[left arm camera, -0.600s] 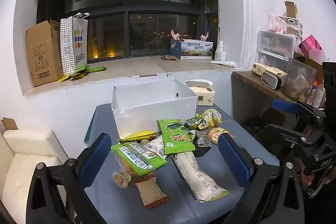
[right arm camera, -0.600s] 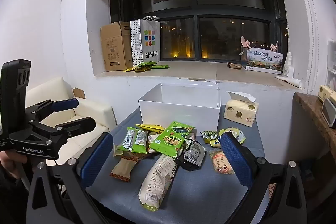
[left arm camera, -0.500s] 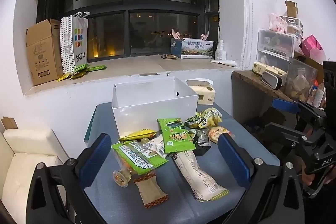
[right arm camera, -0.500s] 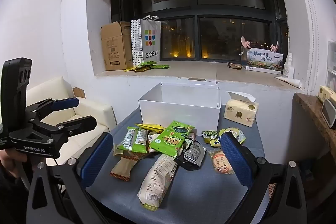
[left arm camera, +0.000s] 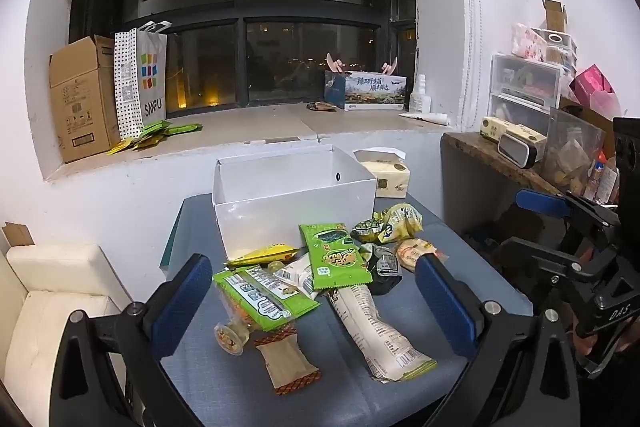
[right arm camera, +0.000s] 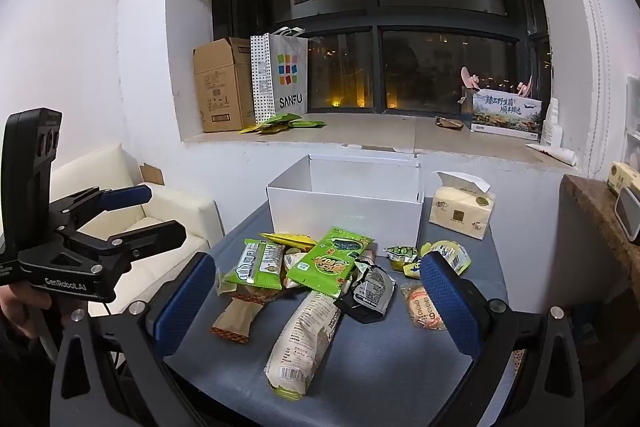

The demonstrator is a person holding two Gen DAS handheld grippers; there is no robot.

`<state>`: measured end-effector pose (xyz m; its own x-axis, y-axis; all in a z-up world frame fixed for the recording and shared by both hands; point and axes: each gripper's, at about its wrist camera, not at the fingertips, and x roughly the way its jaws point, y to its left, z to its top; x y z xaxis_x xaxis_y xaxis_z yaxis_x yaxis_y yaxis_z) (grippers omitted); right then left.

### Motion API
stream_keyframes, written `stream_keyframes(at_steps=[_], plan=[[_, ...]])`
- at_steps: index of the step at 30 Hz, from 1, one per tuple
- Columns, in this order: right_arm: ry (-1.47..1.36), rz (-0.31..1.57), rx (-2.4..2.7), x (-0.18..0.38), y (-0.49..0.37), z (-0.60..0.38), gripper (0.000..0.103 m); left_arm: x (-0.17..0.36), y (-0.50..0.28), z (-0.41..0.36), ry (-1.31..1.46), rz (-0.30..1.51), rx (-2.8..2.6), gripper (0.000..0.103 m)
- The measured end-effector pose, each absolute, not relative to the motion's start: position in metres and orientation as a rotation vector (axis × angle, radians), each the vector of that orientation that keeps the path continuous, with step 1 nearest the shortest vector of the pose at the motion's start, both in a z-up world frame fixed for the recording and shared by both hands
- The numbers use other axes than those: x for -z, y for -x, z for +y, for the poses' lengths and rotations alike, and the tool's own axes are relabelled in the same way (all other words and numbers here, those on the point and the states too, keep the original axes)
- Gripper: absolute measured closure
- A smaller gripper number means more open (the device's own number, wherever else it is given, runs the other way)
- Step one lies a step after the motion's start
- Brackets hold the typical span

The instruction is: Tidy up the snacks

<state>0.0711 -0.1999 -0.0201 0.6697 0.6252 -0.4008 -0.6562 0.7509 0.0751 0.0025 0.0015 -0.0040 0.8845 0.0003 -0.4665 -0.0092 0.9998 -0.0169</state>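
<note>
Both tools, left (left arm camera: 316, 303) and right (right arm camera: 320, 303), hover wide open and empty over crinkly snack packets (left arm camera: 336, 259) heaped mid-counter (left arm camera: 208, 379), before the open white cardboard box (left arm camera: 296, 203) at its far edge.

You're seeing even indoor light from overhead, bright on the white walls and soft on the grey-blue tabletop (left arm camera: 432, 311). The dark night window (right arm camera: 436, 71) mirrors a ceiling lamp as a pale glare spot. Both fisheye views bend straight edges, with black corners. Focus is sharp.
</note>
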Motion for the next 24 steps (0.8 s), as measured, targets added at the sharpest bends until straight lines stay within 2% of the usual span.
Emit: stream_keyframes(at_steps=[24], plan=[[0.084,0.430,-0.729,0.0222,-0.0710,-0.1993,0.000,0.0060,-0.0023,-0.0007,0.021,0.496,0.017,0.000]])
